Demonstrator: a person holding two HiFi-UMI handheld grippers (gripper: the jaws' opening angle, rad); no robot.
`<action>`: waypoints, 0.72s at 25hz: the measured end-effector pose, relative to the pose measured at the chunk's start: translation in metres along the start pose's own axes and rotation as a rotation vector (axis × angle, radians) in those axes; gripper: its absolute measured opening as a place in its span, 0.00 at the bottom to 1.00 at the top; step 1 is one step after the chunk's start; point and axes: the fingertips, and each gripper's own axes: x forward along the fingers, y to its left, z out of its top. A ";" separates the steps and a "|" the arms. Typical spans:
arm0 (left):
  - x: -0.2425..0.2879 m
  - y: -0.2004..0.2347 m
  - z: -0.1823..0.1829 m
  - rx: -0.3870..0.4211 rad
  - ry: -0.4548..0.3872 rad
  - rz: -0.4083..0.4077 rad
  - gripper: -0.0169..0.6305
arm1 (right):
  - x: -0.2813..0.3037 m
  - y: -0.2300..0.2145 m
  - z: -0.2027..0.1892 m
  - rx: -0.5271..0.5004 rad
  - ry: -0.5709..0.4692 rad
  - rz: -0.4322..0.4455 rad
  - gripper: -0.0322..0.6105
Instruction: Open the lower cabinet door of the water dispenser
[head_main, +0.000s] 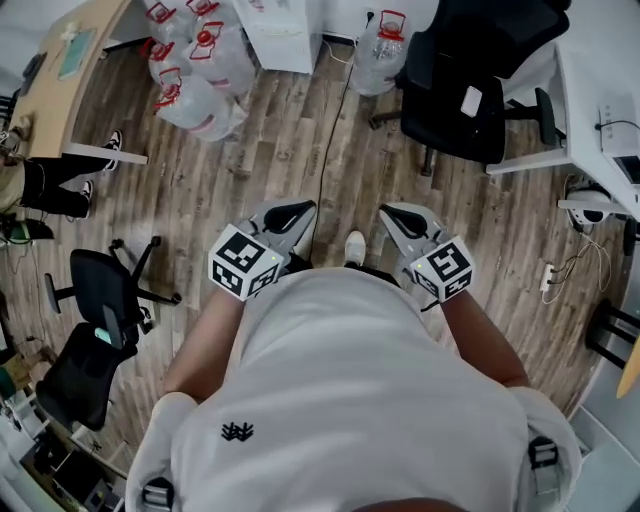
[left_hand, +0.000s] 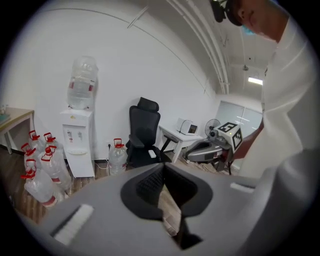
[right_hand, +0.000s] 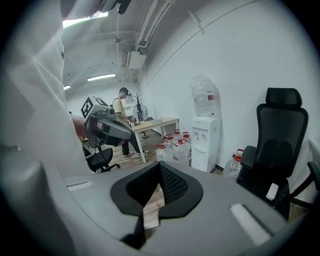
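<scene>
Both sets of fingers are clenched on nothing. The left gripper (left_hand: 162, 172) has its dark pads pressed tip to tip, with only floorboards showing below them, and the right gripper (right_hand: 160, 169) is the same: pads together, nothing caught between. The person holds the two side by side in front of the belly, tipped a little downward, over bare wooden floor (head_main: 250, 180).

The water dispenser (left_hand: 77, 142) is well apart from them. It stands against the far white wall, slightly to the left, with a big clear bottle (left_hand: 82, 82) upturned on top. Spare bottles (left_hand: 42, 170) crowd the floor on its left, one more jug (left_hand: 117, 155) stands just to its right, and a black office chair (left_hand: 144, 132) is beyond that. The lower cabinet door (left_hand: 80, 164) is the plain white panel under the taps, and it looks closed.

I'd judge that door light and stiff, a thin hinged panel probably held by a weak catch, with a smooth face that closed pads would slide on. The place to take it is the free edge or a recess opposite the hinge, but from here I cannot tell which side that is. The pull should be gentle, since the full bottle likely makes the cabinet top-heavy.
</scene>
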 end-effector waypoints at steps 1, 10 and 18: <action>0.006 0.001 0.005 -0.003 -0.003 0.017 0.11 | 0.001 -0.010 -0.002 0.004 0.002 0.012 0.05; 0.030 0.049 0.012 -0.057 0.020 0.077 0.11 | 0.056 -0.065 0.004 0.057 0.015 0.082 0.05; 0.033 0.166 0.033 -0.023 0.044 0.004 0.12 | 0.168 -0.103 0.031 0.134 0.063 0.017 0.11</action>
